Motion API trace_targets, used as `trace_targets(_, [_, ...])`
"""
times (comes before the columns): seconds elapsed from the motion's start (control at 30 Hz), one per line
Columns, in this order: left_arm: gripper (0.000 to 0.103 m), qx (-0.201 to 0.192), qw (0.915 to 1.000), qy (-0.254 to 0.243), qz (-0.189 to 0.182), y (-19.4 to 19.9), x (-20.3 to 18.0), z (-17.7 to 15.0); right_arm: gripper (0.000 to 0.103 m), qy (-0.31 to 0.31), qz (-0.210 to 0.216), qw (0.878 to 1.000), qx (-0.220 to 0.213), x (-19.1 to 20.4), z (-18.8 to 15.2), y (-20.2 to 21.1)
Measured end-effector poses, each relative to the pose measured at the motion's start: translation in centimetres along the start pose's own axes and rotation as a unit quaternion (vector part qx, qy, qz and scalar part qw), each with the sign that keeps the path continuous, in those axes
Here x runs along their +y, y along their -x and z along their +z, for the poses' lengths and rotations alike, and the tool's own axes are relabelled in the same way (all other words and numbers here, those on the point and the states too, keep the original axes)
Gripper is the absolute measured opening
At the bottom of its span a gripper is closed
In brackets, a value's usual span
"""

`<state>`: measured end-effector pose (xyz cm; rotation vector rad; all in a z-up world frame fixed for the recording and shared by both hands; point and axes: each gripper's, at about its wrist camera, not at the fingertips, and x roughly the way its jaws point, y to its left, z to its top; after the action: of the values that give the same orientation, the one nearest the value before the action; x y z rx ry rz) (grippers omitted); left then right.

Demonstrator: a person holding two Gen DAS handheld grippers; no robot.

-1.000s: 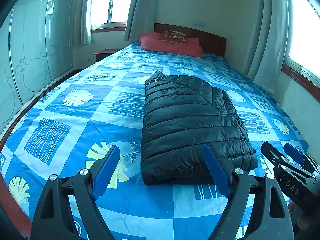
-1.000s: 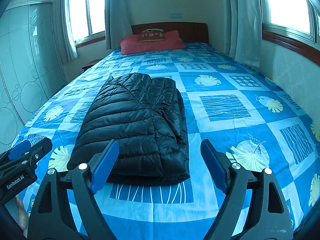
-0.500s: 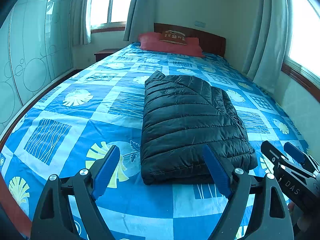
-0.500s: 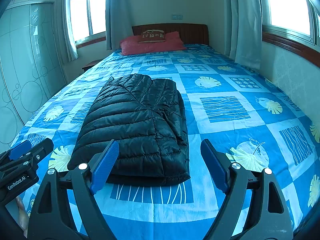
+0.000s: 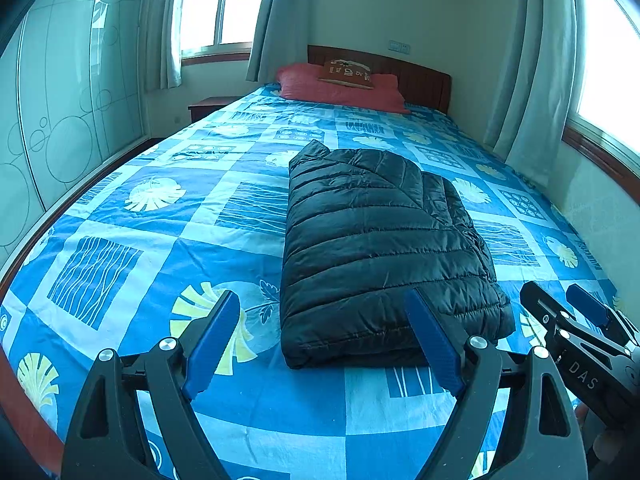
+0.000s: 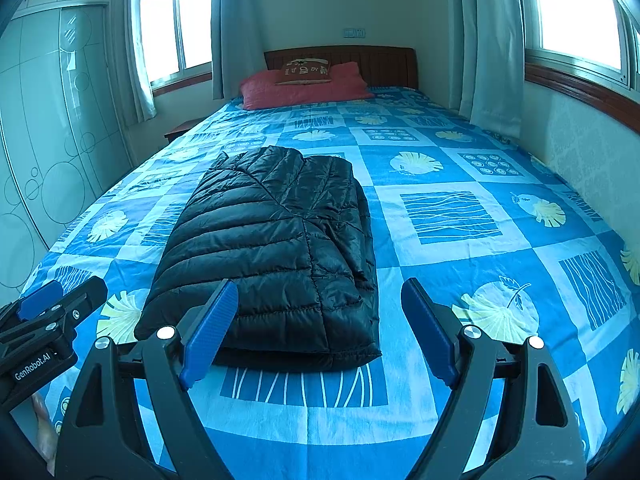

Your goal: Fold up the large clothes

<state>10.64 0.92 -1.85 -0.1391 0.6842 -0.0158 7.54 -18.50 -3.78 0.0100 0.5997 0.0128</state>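
Bedroom's quiet, nothing's budged lately: jacket (image 5: 384, 248) sits folded ahead of my left gripper (image 5: 326, 342) and right gripper (image 6: 316, 328), both spread wide, empty; looks finished.

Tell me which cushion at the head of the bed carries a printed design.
The small brown cushion, propped on top of the long red pillow against the headboard. It shows a pale printed pattern; the red pillow under it is plain.

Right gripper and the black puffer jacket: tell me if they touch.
Apart. In the right wrist view the right gripper hangs open, held back from the folded black puffer jacket, with blue bedspread showing between its right finger and the jacket.
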Motion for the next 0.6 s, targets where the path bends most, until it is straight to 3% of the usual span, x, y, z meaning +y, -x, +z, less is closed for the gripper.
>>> trace_targets(0.6, [0.084, -0.002, 1.0000, -0.001, -0.001, 0.04, 0.04, 0.01, 0.084, 0.000, 0.001, 1.000, 0.000, 0.08, 0.01, -0.05])
